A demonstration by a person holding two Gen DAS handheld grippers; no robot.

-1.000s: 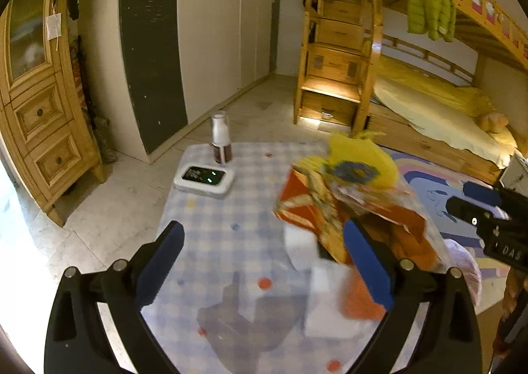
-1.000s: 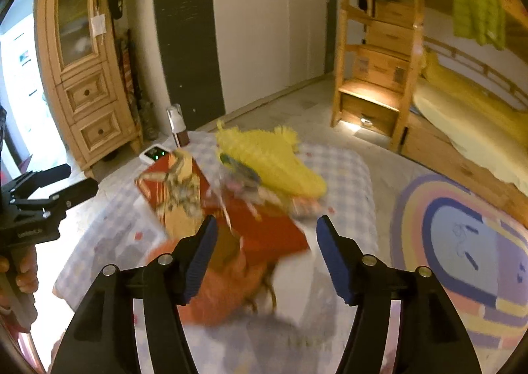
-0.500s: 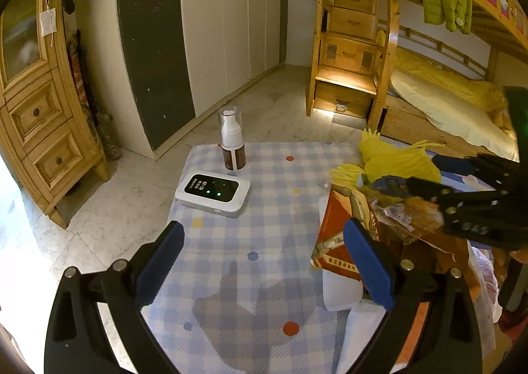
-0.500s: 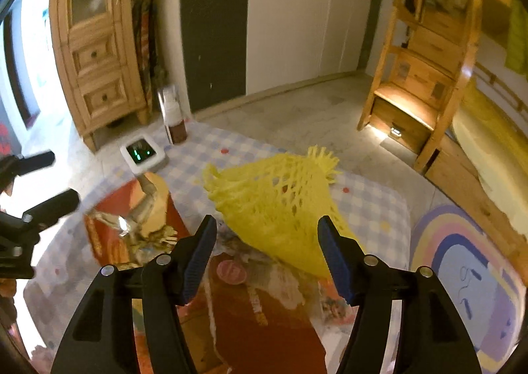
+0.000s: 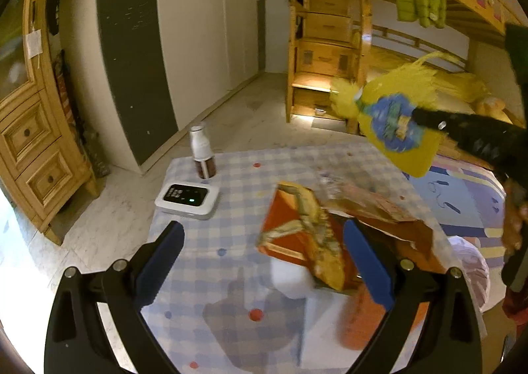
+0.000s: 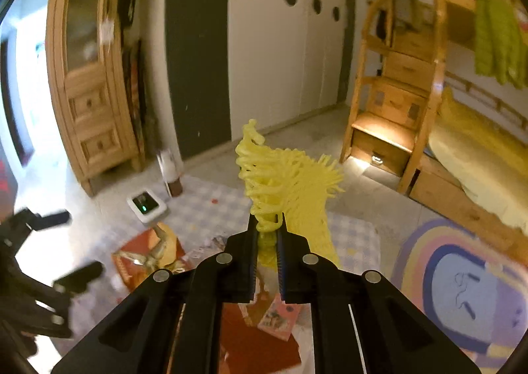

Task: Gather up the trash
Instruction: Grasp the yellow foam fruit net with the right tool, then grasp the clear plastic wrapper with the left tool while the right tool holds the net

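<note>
1. Right gripper: jaws pressed nearly together, pinching the yellow mesh bag at its gathered lower end; netting fanned upward and to the right of the fingertips, lifted clear of the table.
2. Same bag in the left wrist view: hanging high at the right, above the far right part of the table, blue label facing the camera; right gripper's dark fingers entering from the right edge and closed on that label.
3. Left gripper: blue-padded fingers spread wide, holding nothing, poised above the near part of the checked tablecloth; right finger overlapping the trash pile in the view, contact impossible to judge.
4. Left gripper in the right wrist view: blurred at the left edge, jaws apart.
5. Trash pile: red-and-gold wrapper tilted on top, clear crinkled wrap just beyond it, white and orange items beneath at the near right, blurred; exact count of pieces not discernible.
6. Other items on the table, one of each: white pump bottle upright at the far left, white device with a dark screen just near of it.
7. One hand partly visible at the right edge, gripping the right tool.
</note>
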